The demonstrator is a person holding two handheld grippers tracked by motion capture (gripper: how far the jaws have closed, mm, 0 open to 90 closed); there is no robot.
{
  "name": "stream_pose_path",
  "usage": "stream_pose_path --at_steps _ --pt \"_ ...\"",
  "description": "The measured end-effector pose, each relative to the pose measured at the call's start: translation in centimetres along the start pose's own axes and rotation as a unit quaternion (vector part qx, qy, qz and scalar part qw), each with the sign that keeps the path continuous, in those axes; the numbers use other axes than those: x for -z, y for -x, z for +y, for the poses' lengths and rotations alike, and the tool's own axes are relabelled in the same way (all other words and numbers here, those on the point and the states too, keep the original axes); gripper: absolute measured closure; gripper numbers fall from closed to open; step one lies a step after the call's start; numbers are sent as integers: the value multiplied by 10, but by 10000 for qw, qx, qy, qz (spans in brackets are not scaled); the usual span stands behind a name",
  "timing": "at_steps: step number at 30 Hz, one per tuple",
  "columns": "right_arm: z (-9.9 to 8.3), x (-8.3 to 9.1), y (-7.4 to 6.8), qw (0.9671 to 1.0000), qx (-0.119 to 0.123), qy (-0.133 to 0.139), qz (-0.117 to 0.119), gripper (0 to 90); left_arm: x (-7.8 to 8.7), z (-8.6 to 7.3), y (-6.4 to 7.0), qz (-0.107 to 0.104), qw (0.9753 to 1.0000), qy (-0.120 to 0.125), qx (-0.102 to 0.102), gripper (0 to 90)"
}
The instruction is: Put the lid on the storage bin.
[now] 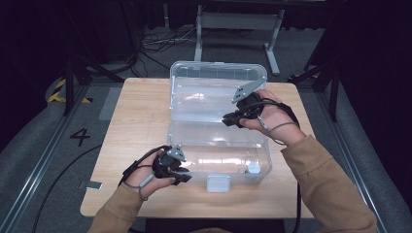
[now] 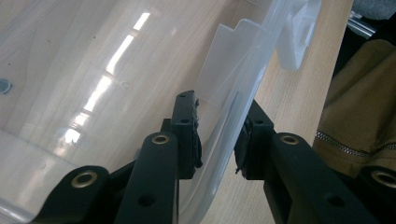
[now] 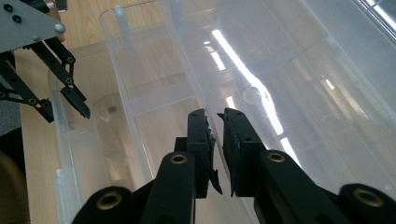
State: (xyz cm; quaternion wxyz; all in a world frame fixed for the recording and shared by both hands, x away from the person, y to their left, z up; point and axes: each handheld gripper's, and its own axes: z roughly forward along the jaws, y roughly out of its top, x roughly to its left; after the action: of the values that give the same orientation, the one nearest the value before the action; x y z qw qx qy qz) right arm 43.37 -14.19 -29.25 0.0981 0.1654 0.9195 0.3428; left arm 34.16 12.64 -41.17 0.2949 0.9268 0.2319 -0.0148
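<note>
One clear plastic box [image 1: 218, 145] is seen open on the wooden table [image 1: 136, 121], its front wall straddled by the parted left gripper [image 2: 217, 140]. The right gripper [image 3: 217, 140], nearly closed on nothing, is held over the lid [image 1: 214, 92]. A floor marking [image 1: 80, 136] reads "4"

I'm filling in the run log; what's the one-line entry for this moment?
box: clear, lid open | left gripper: jaws astride front wall | right gripper: near shut, empty, over lid | latch: front
</note>
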Motion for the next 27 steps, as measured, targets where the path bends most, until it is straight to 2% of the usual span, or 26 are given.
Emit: stream_pose_path --at_steps 27 --pt "-5 4 -14 9995 265 -96 138 835 0 0 0 3 10000 -12 -17 725"
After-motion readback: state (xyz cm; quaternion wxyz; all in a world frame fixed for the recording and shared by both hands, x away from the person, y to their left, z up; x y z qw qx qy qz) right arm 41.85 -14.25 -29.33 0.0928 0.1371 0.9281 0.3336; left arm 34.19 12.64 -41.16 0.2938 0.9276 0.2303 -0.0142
